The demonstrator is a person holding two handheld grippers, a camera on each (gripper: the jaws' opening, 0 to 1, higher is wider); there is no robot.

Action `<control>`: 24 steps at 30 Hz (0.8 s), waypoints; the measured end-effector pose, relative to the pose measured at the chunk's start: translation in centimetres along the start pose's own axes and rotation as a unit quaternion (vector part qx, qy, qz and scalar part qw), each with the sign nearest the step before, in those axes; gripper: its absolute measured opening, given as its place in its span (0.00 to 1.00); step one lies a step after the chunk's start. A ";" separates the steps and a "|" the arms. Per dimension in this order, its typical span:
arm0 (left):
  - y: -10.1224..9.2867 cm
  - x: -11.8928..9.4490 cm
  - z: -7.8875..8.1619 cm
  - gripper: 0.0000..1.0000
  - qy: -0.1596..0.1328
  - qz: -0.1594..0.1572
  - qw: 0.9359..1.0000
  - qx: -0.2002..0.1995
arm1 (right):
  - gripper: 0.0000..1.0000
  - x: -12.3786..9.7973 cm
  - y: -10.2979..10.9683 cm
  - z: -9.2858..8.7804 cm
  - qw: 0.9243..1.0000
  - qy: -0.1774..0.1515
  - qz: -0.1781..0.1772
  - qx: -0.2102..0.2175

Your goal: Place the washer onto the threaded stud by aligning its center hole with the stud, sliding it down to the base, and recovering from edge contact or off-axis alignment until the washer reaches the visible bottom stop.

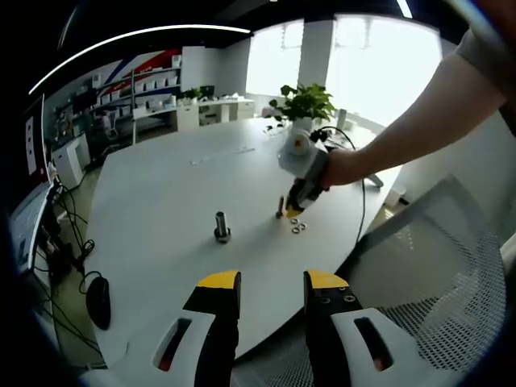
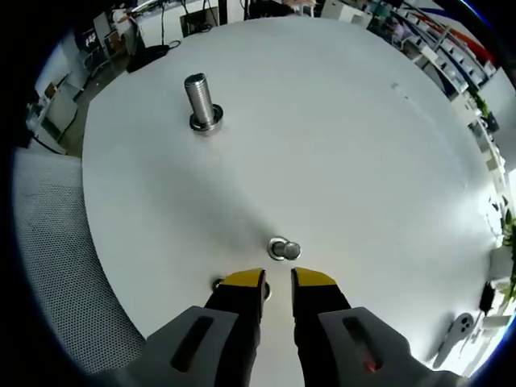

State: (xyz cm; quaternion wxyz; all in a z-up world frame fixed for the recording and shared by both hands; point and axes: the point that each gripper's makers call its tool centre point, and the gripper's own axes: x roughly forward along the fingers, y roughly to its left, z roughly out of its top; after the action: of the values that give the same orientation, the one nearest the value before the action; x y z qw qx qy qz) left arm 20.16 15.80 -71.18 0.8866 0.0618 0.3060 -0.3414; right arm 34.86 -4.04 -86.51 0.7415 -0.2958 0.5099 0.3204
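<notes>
The right gripper [image 2: 278, 284], jaws slightly parted and empty, hovers over the white table [image 2: 363, 161] with a washer [image 2: 278, 249] just beyond its tips, the threaded stud [image 2: 201, 103] far off left.

The room is bright with daylight. In the left gripper view the far windows [image 1: 355, 56] are overexposed to plain white, and a ceiling light strip [image 1: 145, 36] bends into an arc from the fisheye distortion. The white table [image 1: 169, 185] reflects the light softly, without hard glare. Shadows are weak and diffuse; the threaded stud [image 2: 200, 101] gives only a faint one in the right gripper view. Both views are sharp in the centre, while the edges are stretched and a little soft. The left side of the room is darker.
</notes>
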 end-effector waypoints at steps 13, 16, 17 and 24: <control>-0.2 0.0 -0.2 0.29 0.007 -0.002 1.000 0.004 | 0.16 -1.4 0.4 -1.6 0.999 -0.011 -0.001 0.041; -0.2 0.0 -0.3 0.29 0.007 -0.002 1.000 0.005 | 0.16 -1.0 1.1 -1.7 0.999 -0.011 0.001 0.037; -0.2 0.0 -0.3 0.29 0.007 -0.002 1.000 0.005 | 0.17 -0.9 1.3 -1.7 0.999 -0.012 0.004 0.041; -0.2 -0.1 -0.3 0.29 0.006 -0.002 1.000 0.005 | 0.21 0.0 2.1 -2.2 0.999 -0.007 0.004 0.048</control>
State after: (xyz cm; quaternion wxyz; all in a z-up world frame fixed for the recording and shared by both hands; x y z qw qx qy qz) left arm 19.82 15.76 -71.35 0.8837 0.0678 0.3097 -0.3444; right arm 31.92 -4.41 -87.40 0.7571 -0.2553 0.5208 0.3008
